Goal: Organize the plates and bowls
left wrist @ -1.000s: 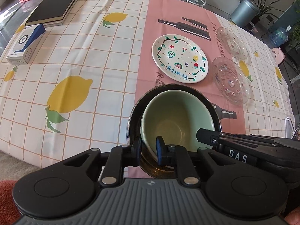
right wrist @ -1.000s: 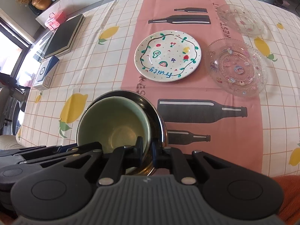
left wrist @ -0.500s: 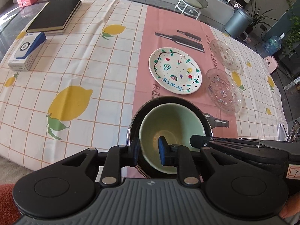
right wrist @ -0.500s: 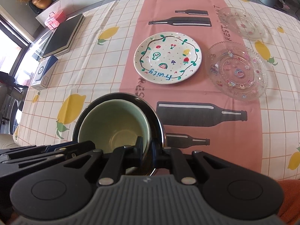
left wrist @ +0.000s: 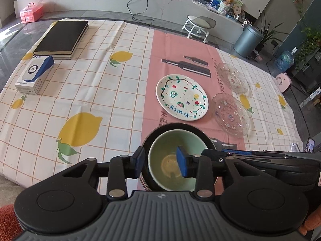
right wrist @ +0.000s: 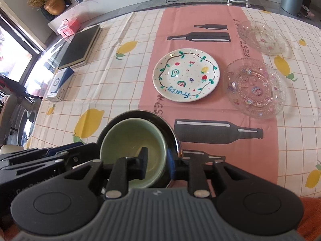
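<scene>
A pale green bowl [left wrist: 170,150] sits nested in a dark metal bowl [left wrist: 154,138] near the table's front edge. My left gripper [left wrist: 161,163] is open, its jaws straddling the near left rims without gripping. My right gripper [right wrist: 157,165] is open too, its jaws either side of the near right rims of the green bowl [right wrist: 128,138] and metal bowl [right wrist: 160,122]. A white plate [left wrist: 181,97] painted with fruits lies beyond, also in the right wrist view [right wrist: 185,75]. Two clear glass plates [left wrist: 230,114] [left wrist: 232,77] lie to its right.
A black book [left wrist: 61,37] and a white-and-blue box [left wrist: 34,74] lie at the far left of the lemon-print tablecloth [left wrist: 80,90]. A pink box [left wrist: 31,12] stands beyond the table. A stool [left wrist: 200,25] and bin [left wrist: 247,40] stand past the far edge.
Both grippers have opened, letting go of the nested bowls' rims, and both have risen and pulled back, so more of the table shows. The bowls rest on the table.
</scene>
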Demonstrator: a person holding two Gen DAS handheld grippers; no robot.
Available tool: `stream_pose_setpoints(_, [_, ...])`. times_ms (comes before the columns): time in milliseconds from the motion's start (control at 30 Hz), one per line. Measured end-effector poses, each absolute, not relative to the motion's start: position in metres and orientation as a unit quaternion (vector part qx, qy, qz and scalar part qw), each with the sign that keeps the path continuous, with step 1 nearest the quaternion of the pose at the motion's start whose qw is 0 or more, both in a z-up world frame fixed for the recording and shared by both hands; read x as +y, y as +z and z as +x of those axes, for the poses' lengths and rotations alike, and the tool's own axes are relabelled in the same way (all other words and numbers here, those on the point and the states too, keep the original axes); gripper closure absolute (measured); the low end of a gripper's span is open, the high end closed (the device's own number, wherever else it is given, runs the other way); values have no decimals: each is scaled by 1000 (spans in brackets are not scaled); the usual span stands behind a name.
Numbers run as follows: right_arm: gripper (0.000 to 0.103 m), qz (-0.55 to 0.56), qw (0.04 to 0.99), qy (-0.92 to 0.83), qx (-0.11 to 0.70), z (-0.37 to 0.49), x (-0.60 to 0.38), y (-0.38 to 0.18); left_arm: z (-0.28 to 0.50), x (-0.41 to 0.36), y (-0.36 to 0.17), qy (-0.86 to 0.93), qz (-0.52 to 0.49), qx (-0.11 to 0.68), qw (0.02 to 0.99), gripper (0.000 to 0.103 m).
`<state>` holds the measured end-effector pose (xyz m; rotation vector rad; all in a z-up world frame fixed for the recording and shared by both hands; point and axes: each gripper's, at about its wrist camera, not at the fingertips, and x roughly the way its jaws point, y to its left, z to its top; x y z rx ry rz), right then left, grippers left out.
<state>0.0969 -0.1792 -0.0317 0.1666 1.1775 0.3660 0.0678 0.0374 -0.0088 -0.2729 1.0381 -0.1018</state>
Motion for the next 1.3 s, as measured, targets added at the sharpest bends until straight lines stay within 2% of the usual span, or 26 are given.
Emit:
stream_pose_setpoints(33, [66, 78, 817, 174, 545, 95, -181, -28, 65, 40, -9, -47, -141, 489, 860, 48])
stream_pose_setpoints(100, [62, 78, 825, 174, 531, 91, -184, -23, 60, 45, -11, -42, -162, 484, 859, 47])
stream_pose_setpoints(167, [55, 81, 833, 170, 520, 87, -188, -21, 55, 49, -16, -31, -186, 480, 857, 43])
stream_pose_setpoints(233, [53, 92, 836, 165, 515, 83, -194, -24, 50, 54, -23, -19, -209, 473, 856, 38])
stream_pose_setpoints(300, [48, 114, 833, 163, 516, 79, -201, -31, 45, 58, -31, -3, -224, 465, 856, 37])
stream_pose_setpoints(600, [47, 238, 788, 140, 550, 71, -219, -87, 41, 64, -79, 26, -297, 482, 824, 37])
stream_pose_setpoints(767, [46, 289, 764, 127, 563, 73, -224, -110, 43, 62, -92, 31, -319, 489, 811, 44])
stream_pose_setpoints(900, [48, 320, 749, 133, 565, 75, -224, -120, 45, 60, -95, 29, -323, 492, 808, 59])
stream_pose_setpoints(967, [52, 321, 749, 131, 564, 76, -223, -120, 47, 59, -94, 31, -319, 496, 807, 59])
stream_pose_setpoints(1300, [54, 309, 751, 141, 567, 98, -203, -120, 72, 77, -91, 58, -314, 490, 811, 64])
